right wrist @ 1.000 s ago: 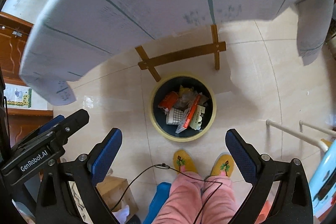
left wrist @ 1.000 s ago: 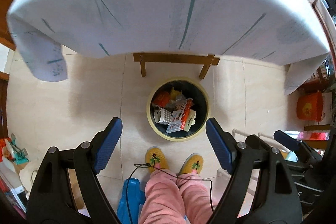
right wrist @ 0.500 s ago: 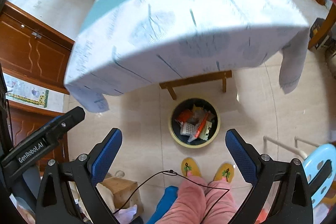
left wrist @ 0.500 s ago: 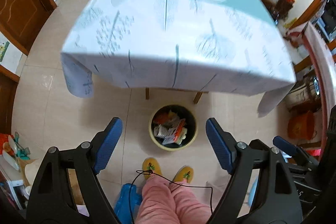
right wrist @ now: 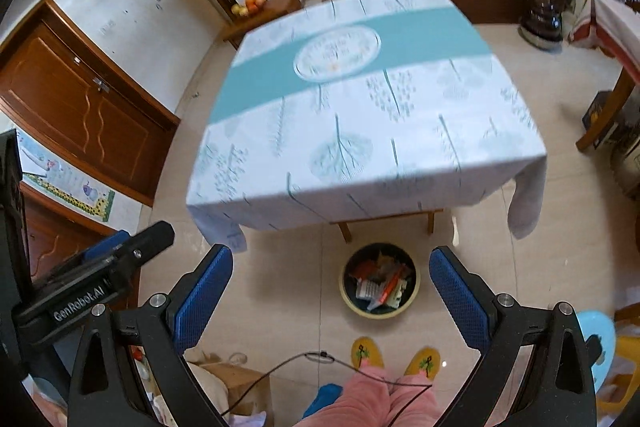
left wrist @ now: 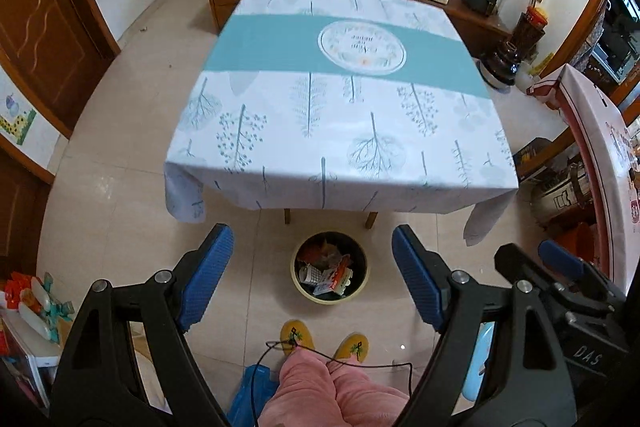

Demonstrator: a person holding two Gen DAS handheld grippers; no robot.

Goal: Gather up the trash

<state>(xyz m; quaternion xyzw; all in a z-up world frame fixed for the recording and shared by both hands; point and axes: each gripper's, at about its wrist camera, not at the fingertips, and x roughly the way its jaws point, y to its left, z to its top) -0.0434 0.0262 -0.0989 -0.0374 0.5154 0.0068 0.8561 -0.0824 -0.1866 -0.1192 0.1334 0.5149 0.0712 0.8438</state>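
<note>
trash is seen piled inside a round bin with a yellow rim, which is set on the tiled floor just in front of the near edge of the bench. the bench is covered by a white cloth printed with teal trees and crossed by a teal band. nothing is seen on the cloth. the left gripper is held with its jaws wide apart and nothing is gripped between its blue pads. the right gripper is likewise spread open and empty. yellow slippers and pink trouser legs are seen at the near edge, just short of the bin.
</note>
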